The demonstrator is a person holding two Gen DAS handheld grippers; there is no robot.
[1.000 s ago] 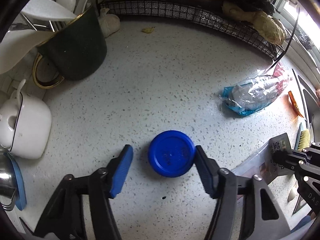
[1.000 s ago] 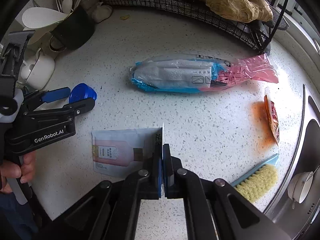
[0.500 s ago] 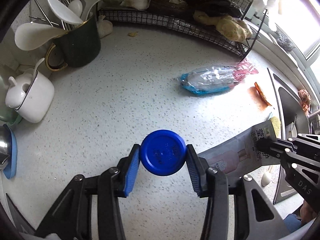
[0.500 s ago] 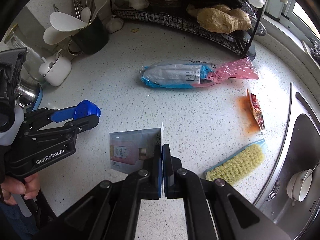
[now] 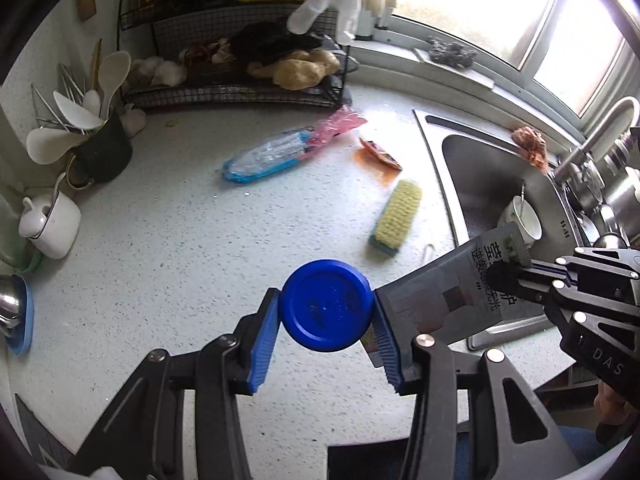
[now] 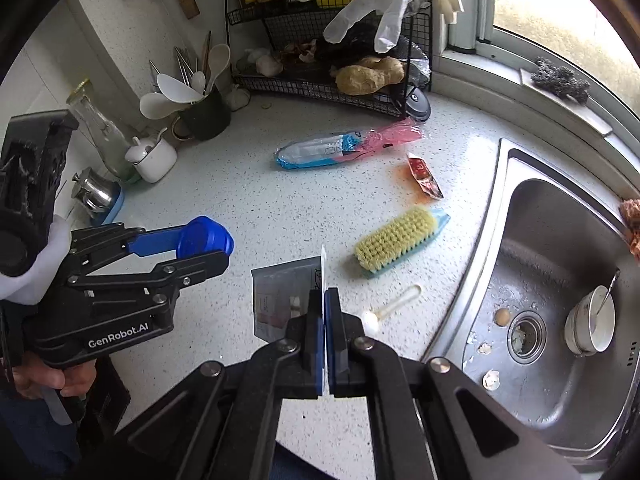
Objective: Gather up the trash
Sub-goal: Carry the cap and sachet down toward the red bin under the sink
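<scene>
Left tool point(image 5: 326, 314): clamped on the blue cap point(image 5: 326, 305), one pad on each side of its rim; held up off the surface point(image 5: 168, 248); left of the sachet in the right view
Right tool point(image 6: 325, 312): pads together on the edge of a flat sachet point(image 6: 282, 300); sachet lifted clear of the surface, hanging left of the pads
Brush point(image 6: 394, 242): landmark; yellow bristles up, lying on the surface just left of the sink point(image 6: 532, 280)
Blue-pink wrapper point(image 6: 344, 148): flat on the surface, behind the brush, in front of the wire rack point(image 6: 320, 84)
Orange packet point(image 6: 424, 176): on the surface just behind the brush, right of the wrapper; orange stain beside it
White spoon point(image 6: 390, 310): on the surface just in front of the brush
Utensil cup point(image 6: 206, 114): well left of the brush, near the wall; white pot point(image 6: 154, 158) in front of it
Cup point(image 6: 590, 320): in the sink, right of the brush; shell scraps near the drain
</scene>
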